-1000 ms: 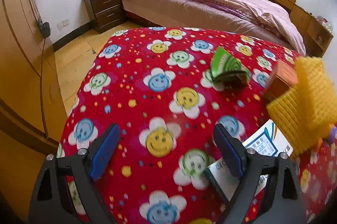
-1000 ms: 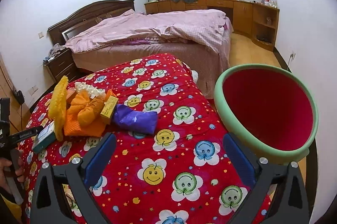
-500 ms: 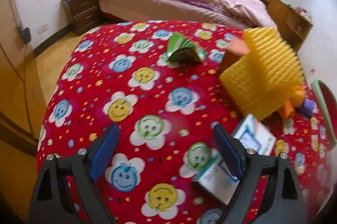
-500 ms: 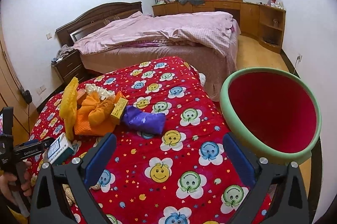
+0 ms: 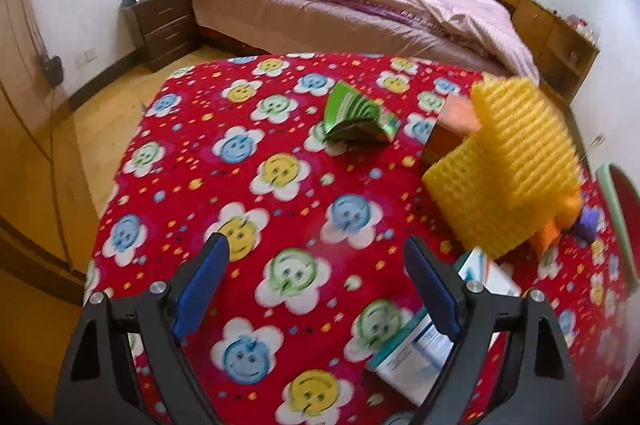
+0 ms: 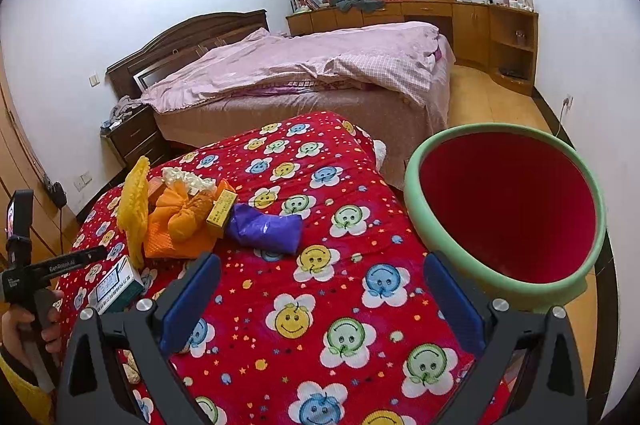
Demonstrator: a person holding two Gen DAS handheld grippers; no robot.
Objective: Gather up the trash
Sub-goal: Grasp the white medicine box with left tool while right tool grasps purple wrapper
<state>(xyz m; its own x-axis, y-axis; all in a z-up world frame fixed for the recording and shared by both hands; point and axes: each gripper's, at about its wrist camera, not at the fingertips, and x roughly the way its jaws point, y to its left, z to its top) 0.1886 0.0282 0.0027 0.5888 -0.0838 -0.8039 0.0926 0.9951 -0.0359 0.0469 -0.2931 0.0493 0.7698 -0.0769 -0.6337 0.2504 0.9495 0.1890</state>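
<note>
- Looks like the approach step to me, nothing picked up yet. Left tool (image 5: 316, 289) has its jaws wide apart, empty, hanging over the red flower blanket (image 5: 200, 145).
- Right tool (image 6: 320, 293) is also spread apart and empty.
- White-teal carton (image 5: 416, 353) sits just beside the left tool's right finger, partly under it. Green wrapper (image 5: 356, 115) lies further ahead.
- Next I'd guess: swing right over the carton, clamp, carry to the green basin (image 6: 420, 209).

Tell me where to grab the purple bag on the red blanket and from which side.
Grip the purple bag across its narrow middle, coming down from above with the right tool. It lies flat and elongated, and its near side is clear, while boxes crowd its far left end.
</note>
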